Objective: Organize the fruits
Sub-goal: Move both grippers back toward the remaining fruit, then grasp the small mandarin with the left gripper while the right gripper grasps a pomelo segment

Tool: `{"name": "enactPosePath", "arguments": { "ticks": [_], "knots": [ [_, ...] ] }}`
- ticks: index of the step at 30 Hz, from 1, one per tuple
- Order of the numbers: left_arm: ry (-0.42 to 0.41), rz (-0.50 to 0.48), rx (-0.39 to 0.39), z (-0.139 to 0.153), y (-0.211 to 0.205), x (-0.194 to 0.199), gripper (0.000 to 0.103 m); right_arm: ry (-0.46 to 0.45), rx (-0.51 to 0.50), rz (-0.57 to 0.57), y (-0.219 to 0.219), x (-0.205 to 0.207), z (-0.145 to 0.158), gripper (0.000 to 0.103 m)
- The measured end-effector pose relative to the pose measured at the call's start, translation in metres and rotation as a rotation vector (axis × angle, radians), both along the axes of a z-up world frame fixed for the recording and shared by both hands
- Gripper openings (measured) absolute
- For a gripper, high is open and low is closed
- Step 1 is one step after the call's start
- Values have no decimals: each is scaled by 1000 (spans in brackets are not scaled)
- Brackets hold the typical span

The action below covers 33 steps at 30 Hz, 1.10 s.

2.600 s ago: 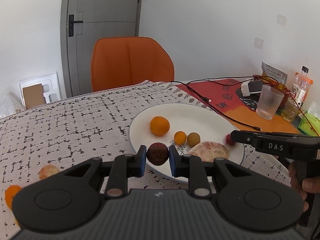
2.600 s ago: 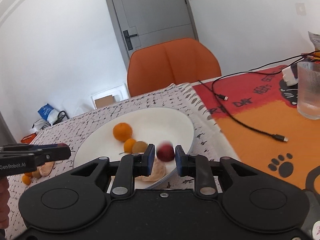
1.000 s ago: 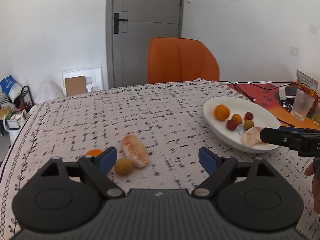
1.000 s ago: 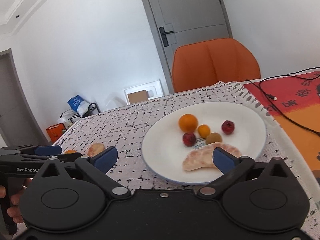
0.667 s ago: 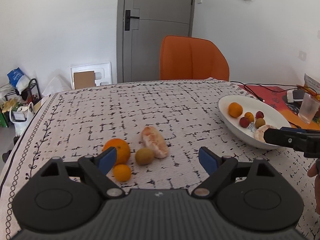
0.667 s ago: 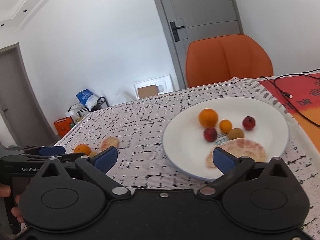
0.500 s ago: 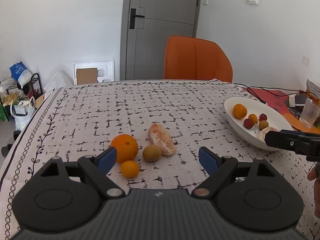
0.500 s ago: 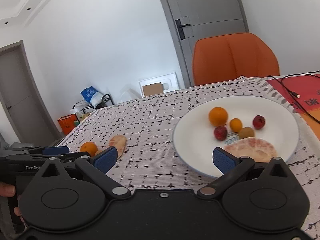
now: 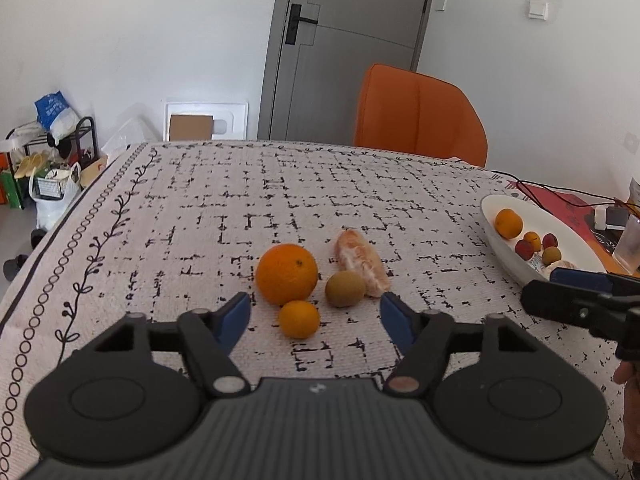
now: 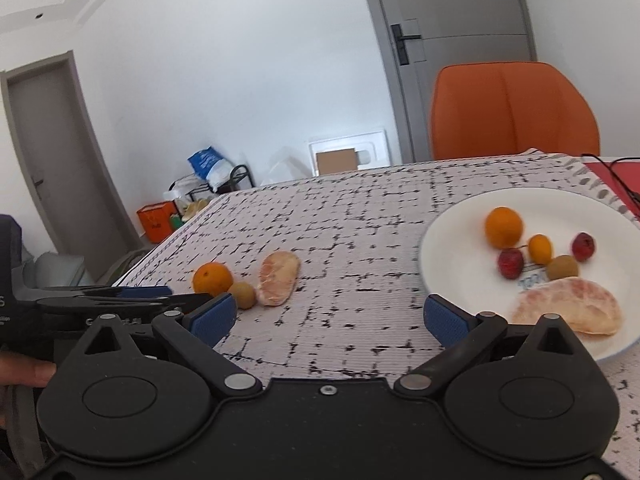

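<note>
On the patterned tablecloth lie a large orange (image 9: 286, 273), a small orange (image 9: 299, 319), a brown kiwi (image 9: 344, 288) and a peeled pomelo segment (image 9: 362, 262). My left gripper (image 9: 315, 317) is open and empty, its jaws wide either side of the small orange, just short of it. A white plate (image 10: 452, 236) at the right holds an orange (image 10: 503, 227), a small orange, two red fruits, a kiwi and a pomelo segment (image 10: 568, 310). My right gripper (image 10: 327, 317) is open and empty, over the cloth left of the plate. The large orange (image 10: 212, 277) and loose pomelo (image 10: 279, 277) show there too.
An orange chair (image 9: 416, 114) stands behind the table. A red mat with black cables (image 9: 556, 196) and a glass (image 9: 631, 240) lie beyond the plate. The table's left edge (image 9: 48, 240) drops to floor clutter. The right gripper's finger (image 9: 576, 308) reaches in front of the plate.
Both grippers let go of red fruits on the plate, opened and swung left. The left gripper has come close to the loose fruit group, which now sits between its jaws.
</note>
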<state>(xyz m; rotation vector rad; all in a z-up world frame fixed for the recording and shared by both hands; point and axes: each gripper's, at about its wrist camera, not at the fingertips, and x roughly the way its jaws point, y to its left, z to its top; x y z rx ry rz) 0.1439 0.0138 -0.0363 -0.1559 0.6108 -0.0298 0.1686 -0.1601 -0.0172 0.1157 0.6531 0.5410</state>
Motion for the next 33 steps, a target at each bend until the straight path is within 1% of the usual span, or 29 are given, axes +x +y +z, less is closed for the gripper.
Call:
{"name": "enactPosePath", "arguments": {
  "ticks": [2, 4, 6, 8, 10, 12, 14, 21, 33],
  "knots": [
    [5, 2, -5, -3, 2, 1, 62, 4, -1, 15, 6, 2, -1, 97],
    [17, 7, 2, -6, 2, 4, 55, 7, -2, 28, 11, 4, -1, 96],
    [34, 8, 6, -9, 3, 7, 49, 13, -4, 38, 16, 7, -2, 92],
    [47, 11, 0, -11, 5, 9, 42, 22, -7, 45, 21, 9, -3, 88],
    [56, 10, -5, -13, 7, 11, 27, 27, -6, 55, 25, 12, -4, 88],
    [50, 6, -16, -13, 10, 10, 23, 27, -12, 67, 31, 13, -5, 85],
    [45, 7, -20, -12, 11, 8, 22, 31, -20, 81, 36, 14, -5, 79],
    [24, 23, -31, -7, 22, 3, 22, 46, -35, 131, 55, 19, -8, 75],
    [-1, 66, -55, -4, 42, -5, 22, 67, -71, 137, 73, 34, -11, 51]
  ]
}}
